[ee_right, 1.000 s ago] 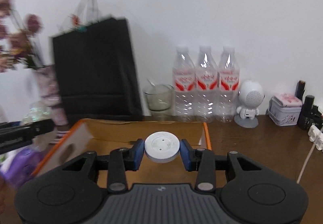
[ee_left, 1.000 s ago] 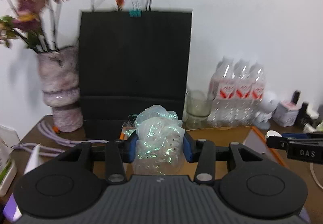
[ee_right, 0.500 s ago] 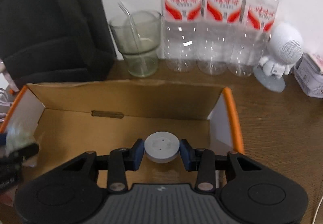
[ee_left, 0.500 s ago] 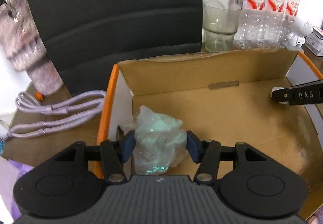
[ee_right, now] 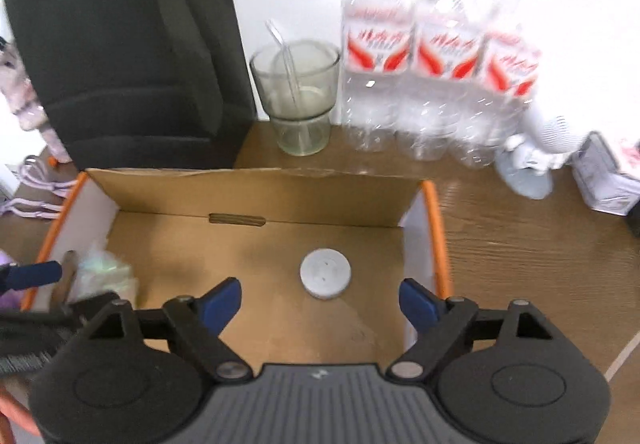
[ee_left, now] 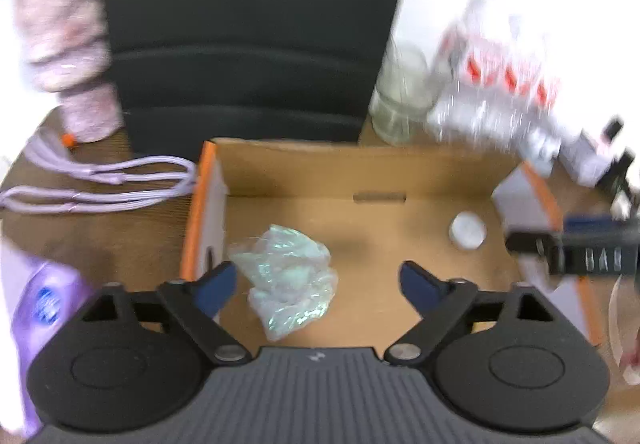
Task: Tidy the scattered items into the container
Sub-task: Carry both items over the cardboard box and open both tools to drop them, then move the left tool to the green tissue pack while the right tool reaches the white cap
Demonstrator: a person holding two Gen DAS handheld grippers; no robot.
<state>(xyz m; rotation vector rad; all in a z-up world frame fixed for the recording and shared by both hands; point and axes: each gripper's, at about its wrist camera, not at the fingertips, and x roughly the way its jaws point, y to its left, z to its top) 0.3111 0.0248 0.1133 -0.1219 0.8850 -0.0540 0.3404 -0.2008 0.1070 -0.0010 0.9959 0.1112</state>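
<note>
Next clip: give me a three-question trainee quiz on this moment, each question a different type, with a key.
1. True or false: the left gripper is clamped on the crumpled plastic bag.
2. Where does the white round cap lie? A) beside the glass B) on the cardboard box floor C) between the right gripper pads
3. Fill in: the purple cord lies ____ the box.

Key:
1. False; its jaws have just opened and the bag lies free between them.
2. B; the right jaws have also just opened.
3. Outside, on the table at the box's left in the left wrist view.
</note>
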